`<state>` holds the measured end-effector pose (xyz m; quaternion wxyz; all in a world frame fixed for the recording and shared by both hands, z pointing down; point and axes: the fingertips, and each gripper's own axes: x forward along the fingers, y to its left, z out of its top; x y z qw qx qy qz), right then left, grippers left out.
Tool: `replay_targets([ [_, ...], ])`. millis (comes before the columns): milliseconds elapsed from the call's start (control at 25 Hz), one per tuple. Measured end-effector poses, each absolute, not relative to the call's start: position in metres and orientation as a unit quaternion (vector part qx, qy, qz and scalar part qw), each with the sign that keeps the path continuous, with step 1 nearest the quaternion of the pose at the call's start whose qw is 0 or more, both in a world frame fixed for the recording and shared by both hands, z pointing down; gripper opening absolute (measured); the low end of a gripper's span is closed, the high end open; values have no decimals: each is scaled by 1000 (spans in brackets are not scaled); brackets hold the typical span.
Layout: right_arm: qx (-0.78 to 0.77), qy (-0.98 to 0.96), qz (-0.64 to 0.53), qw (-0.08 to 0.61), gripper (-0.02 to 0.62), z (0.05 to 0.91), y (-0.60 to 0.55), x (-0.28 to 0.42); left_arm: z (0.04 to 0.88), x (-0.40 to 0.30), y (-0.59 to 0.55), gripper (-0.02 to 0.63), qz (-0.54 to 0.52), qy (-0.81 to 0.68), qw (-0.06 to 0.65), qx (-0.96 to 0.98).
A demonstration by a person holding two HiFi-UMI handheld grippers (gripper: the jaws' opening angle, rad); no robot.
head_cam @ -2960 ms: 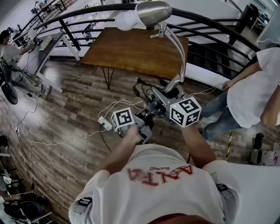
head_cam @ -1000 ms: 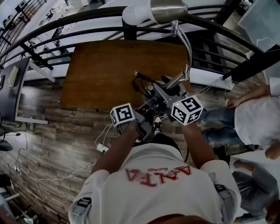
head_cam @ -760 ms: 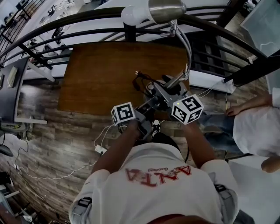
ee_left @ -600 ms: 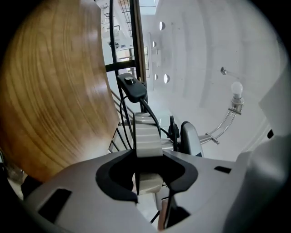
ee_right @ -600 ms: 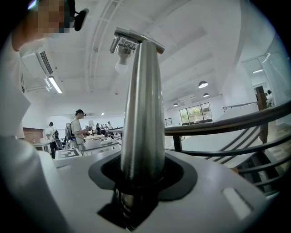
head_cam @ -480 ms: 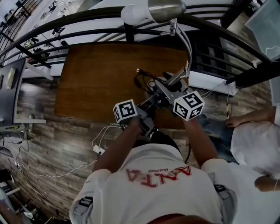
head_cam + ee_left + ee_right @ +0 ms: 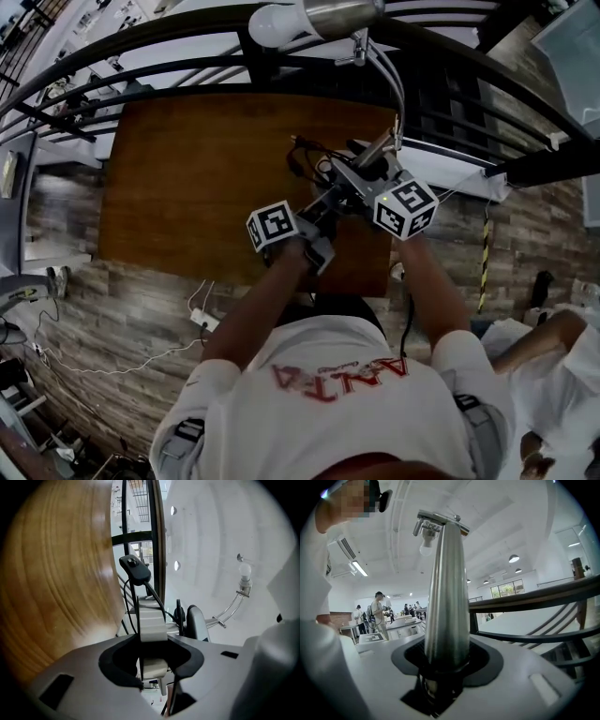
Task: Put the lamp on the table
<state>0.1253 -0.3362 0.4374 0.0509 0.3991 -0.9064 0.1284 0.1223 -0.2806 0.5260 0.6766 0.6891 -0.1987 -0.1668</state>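
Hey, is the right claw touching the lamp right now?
Touching. The right gripper view shows the right claw closed on the lamp, both jaws pressed against its tapered metal stem with no gap.

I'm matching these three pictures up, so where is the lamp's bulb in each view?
Head view: bulb at the top edge, left of centre.
Left gripper view: bulb small, at the right.
Right gripper view: bulb upper middle, left of the stem.
Shared landmark: the dark railing.

Both clamped (left gripper, right gripper)
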Motion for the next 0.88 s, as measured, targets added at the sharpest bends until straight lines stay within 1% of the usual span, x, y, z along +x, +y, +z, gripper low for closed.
replay_targets([
  [200, 385, -911, 135, 52, 191, 463, -366, 150, 550, 148, -310, 142, -168, -207, 677, 685],
  [480, 357, -920, 149, 57, 191, 502, -412, 147, 588, 148, -353, 143, -173, -231, 687, 667],
  [720, 336, -924, 174, 54, 190, 548, -452, 162, 632, 162, -391, 141, -165, -246, 696, 654],
  [880, 332, -925, 178, 58, 190, 562, -466, 169, 646, 171, -404, 141, -164, -255, 701, 646],
])
